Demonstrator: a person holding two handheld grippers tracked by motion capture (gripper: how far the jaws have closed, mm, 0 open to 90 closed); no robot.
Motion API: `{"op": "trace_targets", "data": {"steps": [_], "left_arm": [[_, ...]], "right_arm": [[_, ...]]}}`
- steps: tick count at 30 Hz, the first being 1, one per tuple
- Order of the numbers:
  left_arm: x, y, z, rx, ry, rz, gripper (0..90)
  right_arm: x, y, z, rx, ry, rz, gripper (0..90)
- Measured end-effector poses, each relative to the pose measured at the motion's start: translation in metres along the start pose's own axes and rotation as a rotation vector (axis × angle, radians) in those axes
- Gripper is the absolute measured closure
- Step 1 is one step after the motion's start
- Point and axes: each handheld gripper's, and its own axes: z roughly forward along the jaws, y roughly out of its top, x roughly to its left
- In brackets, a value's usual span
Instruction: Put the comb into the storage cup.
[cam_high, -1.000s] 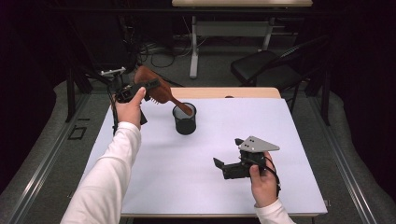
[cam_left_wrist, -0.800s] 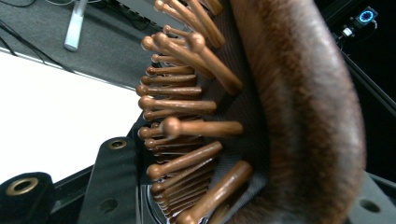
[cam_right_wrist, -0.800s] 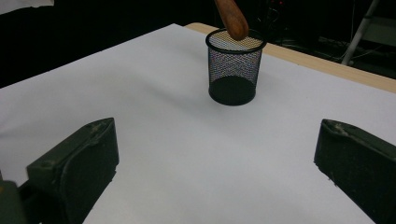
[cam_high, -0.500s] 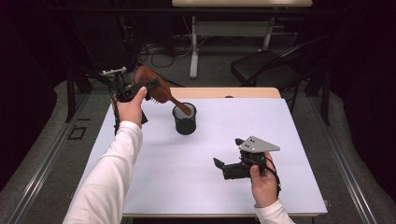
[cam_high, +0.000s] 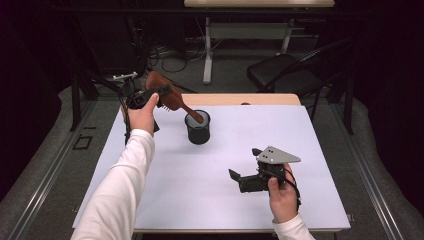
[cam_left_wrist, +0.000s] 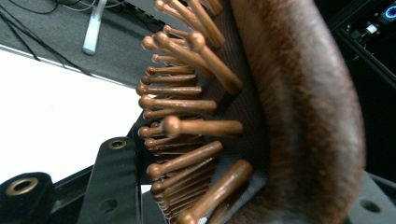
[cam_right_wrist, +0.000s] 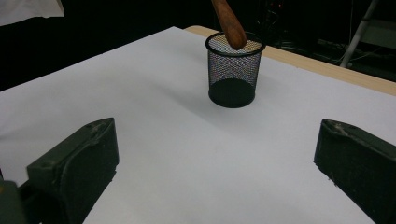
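Observation:
A brown wooden hairbrush (cam_high: 169, 98) hangs tilted over the table's far left, with my left gripper (cam_high: 151, 95) shut on its head. Its handle tip (cam_right_wrist: 229, 22) slants down to the mouth of a black mesh cup (cam_high: 198, 133), just over the rim. Whether it touches the mesh I cannot tell. In the left gripper view the bristled head (cam_left_wrist: 261, 93) sits between the black jaws of the left gripper (cam_left_wrist: 243, 196). My right gripper (cam_high: 244, 162) stands open low over the white table near the front right, with nothing between its jaws. From the right gripper (cam_right_wrist: 217, 135) the cup (cam_right_wrist: 232, 79) stands straight ahead.
The white table cover (cam_high: 300, 150) ends at a wooden strip (cam_high: 240, 99) along the far edge. Beyond it stand a black chair (cam_high: 285, 75), a desk leg (cam_high: 207, 50) and floor cables (cam_high: 165, 57). Bare white surface lies around the cup.

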Motion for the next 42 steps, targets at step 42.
{"op": "trace_targets", "data": {"steps": [42], "left_arm": [[-0.002, -0.010, 0.023, 0.019, 0.049, 0.011, 49.8]], "right_arm": [[0.000, -0.001, 0.001, 0.004, 0.005, -0.001, 0.0]]}}
